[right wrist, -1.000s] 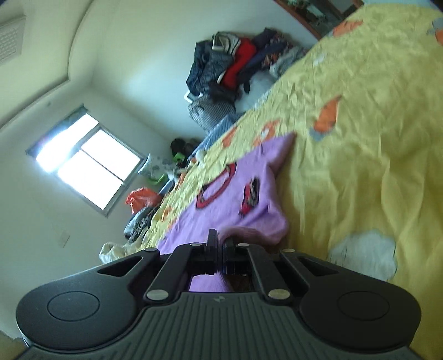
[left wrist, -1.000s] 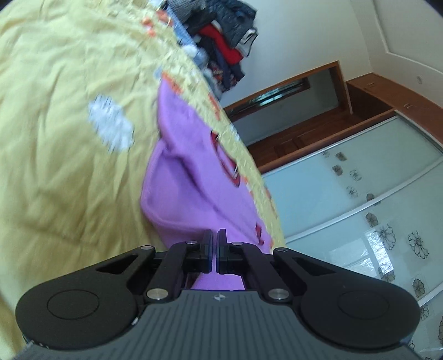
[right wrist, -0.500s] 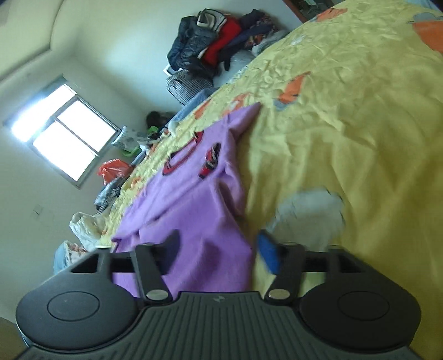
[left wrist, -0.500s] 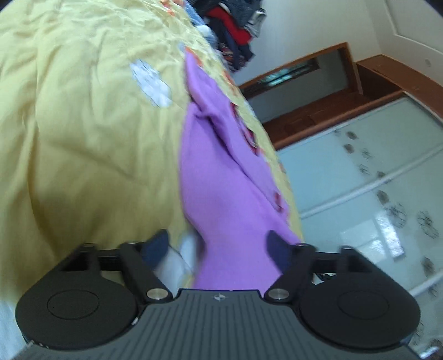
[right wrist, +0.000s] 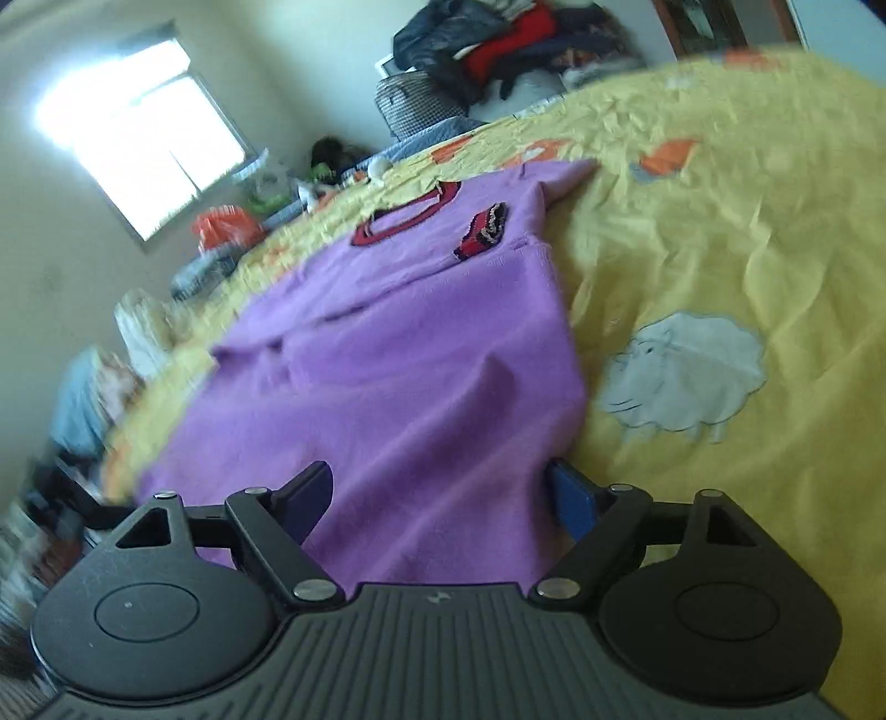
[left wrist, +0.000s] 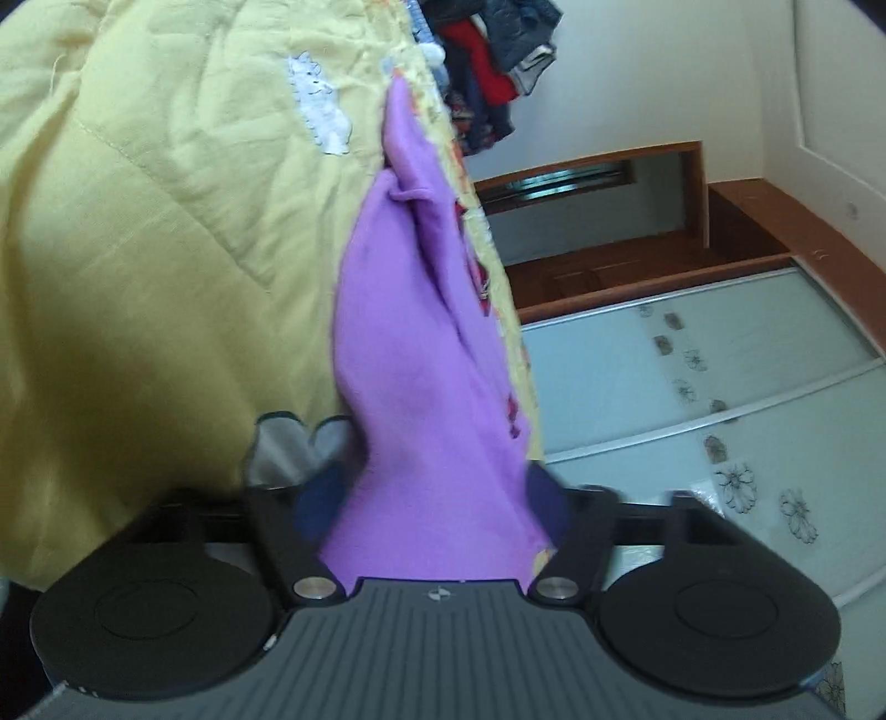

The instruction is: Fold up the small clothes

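A small purple sweater (right wrist: 415, 343) with a red-and-black collar and chest patch lies spread on the yellow bedspread (right wrist: 747, 232). My right gripper (right wrist: 443, 493) is at its near hem. Its jaws are opening wide, and the cloth lies between the fingers with the pads off it. In the left wrist view the same sweater (left wrist: 410, 343) runs away from me along the bedspread (left wrist: 138, 221). My left gripper (left wrist: 432, 498) straddles the near edge of the cloth. Its jaws are closing, but the pads still stand apart from the fabric.
A pile of dark and red clothes (right wrist: 487, 50) sits at the bed's far end. A bright window (right wrist: 138, 138) and bags of clutter (right wrist: 221, 227) are on the left. A wardrobe with glass sliding doors (left wrist: 720, 387) stands beyond the bed. A grey sheep patch (right wrist: 686, 376) marks the bedspread.
Both grippers were shut on the sweater's edge a second ago and have since opened and let it go. The sweater now lies flatter, and both hands have sunk towards the bed.
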`<control>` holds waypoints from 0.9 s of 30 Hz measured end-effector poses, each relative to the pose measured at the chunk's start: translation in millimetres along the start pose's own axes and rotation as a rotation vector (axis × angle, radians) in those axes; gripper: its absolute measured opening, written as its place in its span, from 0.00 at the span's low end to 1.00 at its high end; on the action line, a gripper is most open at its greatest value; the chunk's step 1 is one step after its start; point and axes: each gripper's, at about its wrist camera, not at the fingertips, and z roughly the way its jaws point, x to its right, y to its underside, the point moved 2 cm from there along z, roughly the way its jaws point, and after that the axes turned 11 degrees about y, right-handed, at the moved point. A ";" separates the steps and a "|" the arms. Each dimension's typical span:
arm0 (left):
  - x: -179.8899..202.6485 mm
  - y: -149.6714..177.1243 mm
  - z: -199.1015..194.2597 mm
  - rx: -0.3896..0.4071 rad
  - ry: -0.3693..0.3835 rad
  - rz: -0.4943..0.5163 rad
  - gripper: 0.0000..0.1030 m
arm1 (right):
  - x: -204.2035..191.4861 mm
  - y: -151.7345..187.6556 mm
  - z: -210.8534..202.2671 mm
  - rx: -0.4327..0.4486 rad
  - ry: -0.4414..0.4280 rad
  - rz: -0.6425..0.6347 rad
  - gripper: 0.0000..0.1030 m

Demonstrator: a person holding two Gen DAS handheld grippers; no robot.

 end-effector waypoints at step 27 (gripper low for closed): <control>6.0 -71.0 22.6 0.041 -0.055 0.129 0.53 | 44.6 -46.6 10.7 0.052 0.008 0.184 0.77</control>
